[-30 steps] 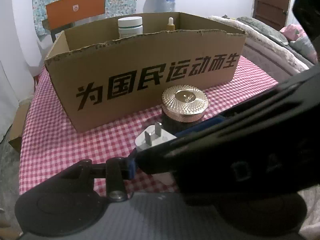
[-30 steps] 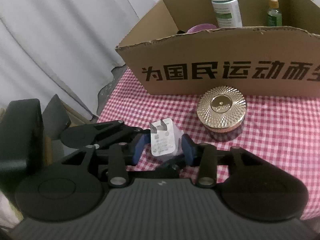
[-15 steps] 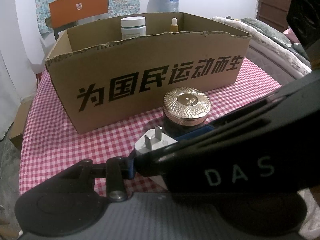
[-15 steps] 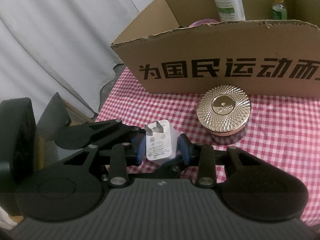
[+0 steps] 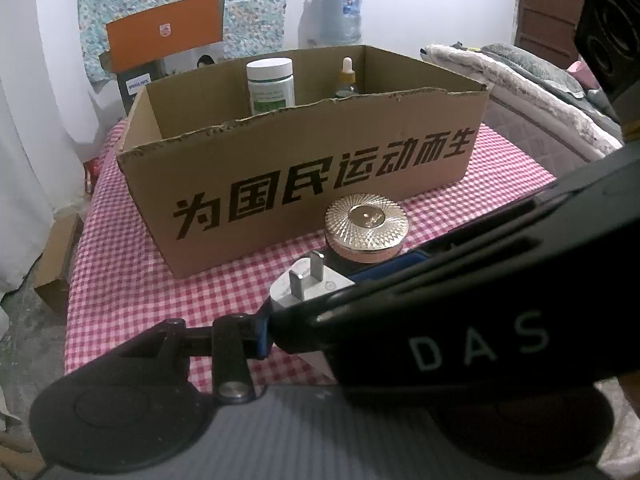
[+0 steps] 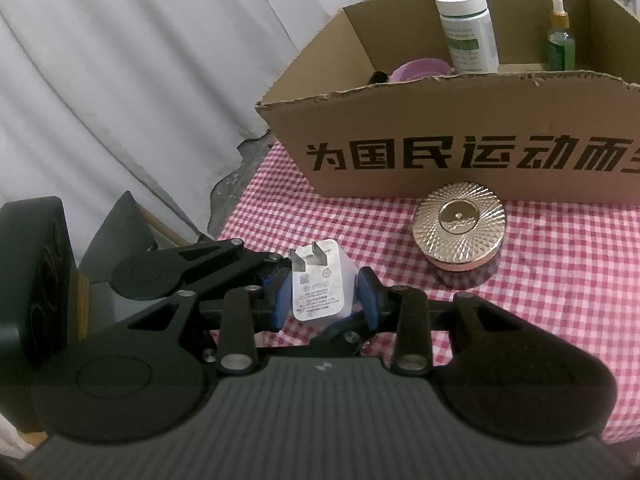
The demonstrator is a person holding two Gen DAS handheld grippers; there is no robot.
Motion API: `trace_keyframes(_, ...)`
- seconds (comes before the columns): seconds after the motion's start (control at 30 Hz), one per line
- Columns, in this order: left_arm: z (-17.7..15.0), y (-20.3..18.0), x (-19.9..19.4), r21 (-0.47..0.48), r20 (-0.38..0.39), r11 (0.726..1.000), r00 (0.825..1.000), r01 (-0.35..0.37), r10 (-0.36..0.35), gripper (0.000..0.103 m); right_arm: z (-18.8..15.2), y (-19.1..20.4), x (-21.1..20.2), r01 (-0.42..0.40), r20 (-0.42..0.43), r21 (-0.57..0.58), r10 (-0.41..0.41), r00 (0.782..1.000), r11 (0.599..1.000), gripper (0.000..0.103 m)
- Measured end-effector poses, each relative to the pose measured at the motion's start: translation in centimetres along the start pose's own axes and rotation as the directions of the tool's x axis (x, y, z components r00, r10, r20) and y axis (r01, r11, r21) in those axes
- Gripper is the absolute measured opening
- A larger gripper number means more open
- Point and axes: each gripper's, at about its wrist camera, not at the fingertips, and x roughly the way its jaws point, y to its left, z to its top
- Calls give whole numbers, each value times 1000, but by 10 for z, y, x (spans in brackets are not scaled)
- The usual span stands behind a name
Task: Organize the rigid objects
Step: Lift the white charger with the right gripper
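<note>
Both grippers meet over the near edge of the checked cloth, and the thing they meet on is a white charger, prongs tilted up and away toward the box. The right gripper has just been closing, and the charger now sits between its blue pads, which touch its sides: it is clamped on it. The left gripper reaches in from the left in that view, its tip against the charger's left side. From its own camera only one of its fingers shows, because the right gripper's black body covers the other, so I cannot tell from there how its jaws stand (the right camera suggests it too has hold of the charger, since the blue tip lies flush with the white shell).

The charger is held just above the cloth, just in front of a jar with a ribbed gold lid. The jar stands on the cloth, close to the box's printed front wall.

Inside the box, upright near the back wall, stand a white-capped bottle and, to its right, a small green dropper bottle. A purple thing lies low at the left end, mostly hidden by the wall.
</note>
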Motion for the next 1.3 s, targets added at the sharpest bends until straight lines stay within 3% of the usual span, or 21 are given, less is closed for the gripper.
trace_keyframes(0.4,-16,0,14,-6,-22,999,999,32,-32,47,-14,-11,10,12,-18,52,-12,1000,999,35)
trace_keyframes(0.73,-23,-1,12,15,11,998,998,54,-54,47,-19,-20,11,-3,-2,121,3,1000,993,36)
trace_keyframes(1.3,-18,-10,14,40,40,998,998,47,-49,46,-19,-17,1,30,29,115,-34,999,993,35)
